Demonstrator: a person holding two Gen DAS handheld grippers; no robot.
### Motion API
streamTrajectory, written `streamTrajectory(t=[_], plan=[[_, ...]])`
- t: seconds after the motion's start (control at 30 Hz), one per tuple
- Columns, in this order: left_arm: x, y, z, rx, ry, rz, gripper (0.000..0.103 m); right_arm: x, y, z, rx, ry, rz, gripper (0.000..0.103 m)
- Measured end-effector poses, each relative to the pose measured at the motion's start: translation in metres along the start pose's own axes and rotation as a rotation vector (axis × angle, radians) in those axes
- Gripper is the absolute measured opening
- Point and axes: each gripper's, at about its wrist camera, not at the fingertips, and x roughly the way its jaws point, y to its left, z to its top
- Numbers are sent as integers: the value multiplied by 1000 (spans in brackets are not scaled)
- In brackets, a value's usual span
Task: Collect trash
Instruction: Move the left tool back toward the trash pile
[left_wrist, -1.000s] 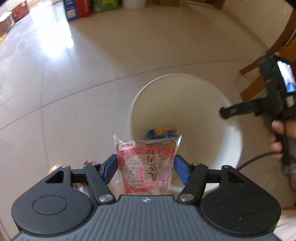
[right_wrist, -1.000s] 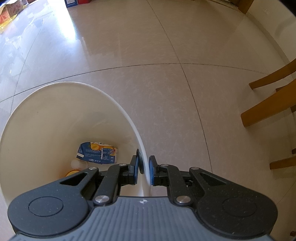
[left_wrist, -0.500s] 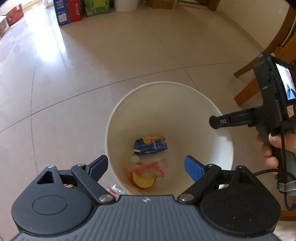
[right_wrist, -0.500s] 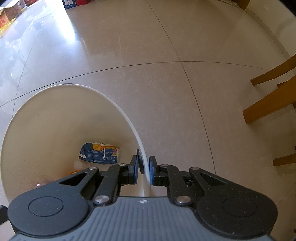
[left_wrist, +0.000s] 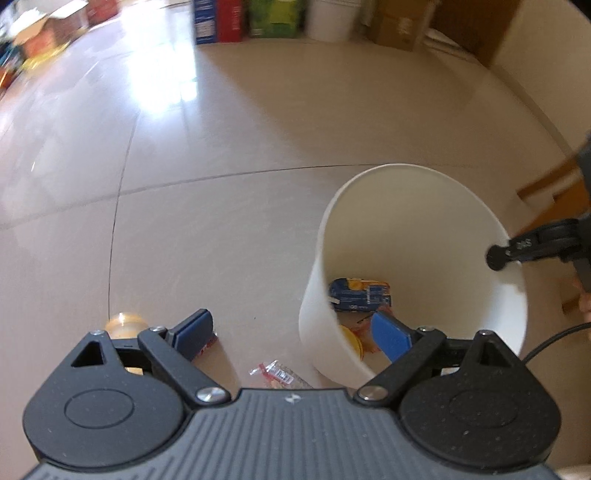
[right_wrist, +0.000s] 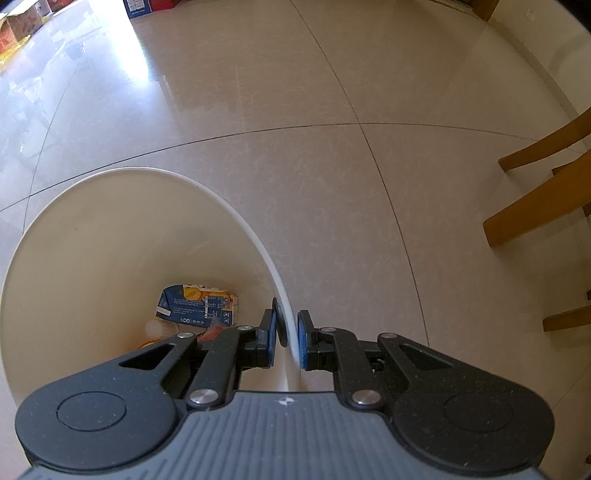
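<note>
Lying on the tile floor just in front of the left gripper, a small clear wrapper with red print looks like the next piece of trash to collect; it sits close beside the foot of the white bin, outside it. Part of another reddish scrap peeks out by the left blue pad, and a round amber object rests on the floor beyond that finger — whether it is trash I cannot tell. Inside the bin there are already a blue-and-orange carton, something yellow and a red scrap.

The left gripper's jaws stand wide apart and hold nothing. The right gripper is pinched narrow on the bin's rim, one pad inside the wall and one outside, steadying it.

The risks from here are plain enough. The wrapper is thin and flat on a slick floor, so the pads may skate over it or push it under the bin rather than nip it. Its closeness to the bin wall leaves little room — the right-hand finger could knock the bin. And a light bin held by one edge may tip or twist if the right hand shifts.
</note>
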Motion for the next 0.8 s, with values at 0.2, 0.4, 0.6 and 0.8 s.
streamTrajectory(t=[0.2,0.4,0.6,0.8], plan=[[14,29,-30,-158,7,14,93,0,2,-1,-6,-3,-3,15],[28,47,-63,-263,23,92,92,0,3,-1,-9,-4,-8,15],[59,49,-99,-232,16,166,91,0,4,-1,-9,-5,-10,15],[90,55,-145,-216,0,215,90,-1,4,-3,-14,-9,-9,15]])
